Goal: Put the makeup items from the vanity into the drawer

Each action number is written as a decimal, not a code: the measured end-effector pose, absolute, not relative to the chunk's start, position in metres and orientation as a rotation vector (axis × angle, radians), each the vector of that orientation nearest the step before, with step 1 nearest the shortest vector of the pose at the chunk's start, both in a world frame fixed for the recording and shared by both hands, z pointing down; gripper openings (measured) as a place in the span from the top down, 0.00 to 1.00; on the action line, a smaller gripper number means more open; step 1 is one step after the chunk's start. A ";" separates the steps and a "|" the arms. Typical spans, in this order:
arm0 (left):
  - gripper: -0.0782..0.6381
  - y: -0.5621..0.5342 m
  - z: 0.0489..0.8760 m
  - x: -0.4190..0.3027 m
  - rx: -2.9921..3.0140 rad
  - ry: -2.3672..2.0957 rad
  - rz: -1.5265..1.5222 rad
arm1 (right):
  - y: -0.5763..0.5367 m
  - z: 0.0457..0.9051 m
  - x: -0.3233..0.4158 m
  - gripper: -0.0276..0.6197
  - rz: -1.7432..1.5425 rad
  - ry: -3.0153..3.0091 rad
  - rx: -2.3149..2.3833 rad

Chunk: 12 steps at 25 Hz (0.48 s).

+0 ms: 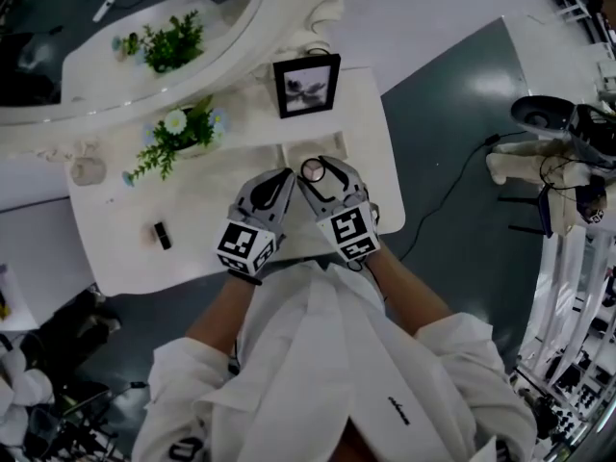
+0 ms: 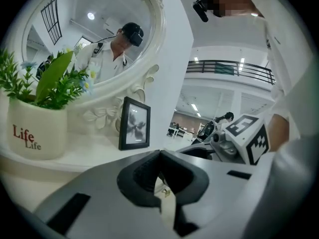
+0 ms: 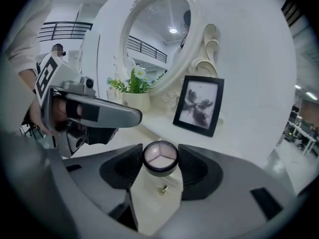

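Note:
In the head view both grippers hover over the front middle of the white vanity top (image 1: 212, 243). My right gripper (image 1: 313, 171) is shut on a round black compact (image 3: 160, 158) with a pale pink three-part fill, also seen from above as the compact (image 1: 313, 169). My left gripper (image 1: 287, 177) sits right beside it, tips nearly touching the right one. Its jaws (image 2: 159, 156) meet at the tips with nothing between them. A small gold knob (image 3: 162, 188) on a cream panel shows below the right jaws. A dark lipstick-like tube (image 1: 162, 234) lies at the left of the vanity.
A black photo frame (image 1: 306, 85) stands behind the grippers. A potted plant (image 1: 178, 133) and a small pale jar (image 1: 87, 169) are to the left, and the oval mirror (image 1: 144, 27) is behind them. On the dark floor to the right are a cable (image 1: 452, 200) and stands (image 1: 544, 114).

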<state>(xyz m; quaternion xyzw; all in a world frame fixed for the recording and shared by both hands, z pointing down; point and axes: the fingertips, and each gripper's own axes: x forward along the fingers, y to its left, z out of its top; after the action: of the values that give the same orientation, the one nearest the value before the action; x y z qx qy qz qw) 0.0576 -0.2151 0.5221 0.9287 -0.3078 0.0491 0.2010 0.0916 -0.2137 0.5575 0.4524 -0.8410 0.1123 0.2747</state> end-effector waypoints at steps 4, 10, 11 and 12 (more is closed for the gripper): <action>0.86 -0.221 0.524 0.071 2.590 -0.871 0.150 | -0.223 0.561 0.104 0.59 0.302 -2.252 1.222; 0.86 -0.229 0.528 0.079 2.570 -0.887 0.149 | -0.233 0.568 0.108 0.59 0.286 -2.247 1.202; 0.86 -0.230 0.529 0.079 2.561 -0.890 0.145 | -0.235 0.570 0.107 0.59 0.284 -2.246 1.195; 0.85 -0.232 0.530 0.079 2.554 -0.891 0.141 | -0.236 0.571 0.107 0.59 0.284 -2.244 1.189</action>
<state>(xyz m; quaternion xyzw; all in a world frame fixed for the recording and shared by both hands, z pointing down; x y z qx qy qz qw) 0.0793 -0.2316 0.5296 0.9209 -0.3213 0.0509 0.2146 0.1070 -0.2360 0.5715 0.4453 -0.8408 0.1063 0.2889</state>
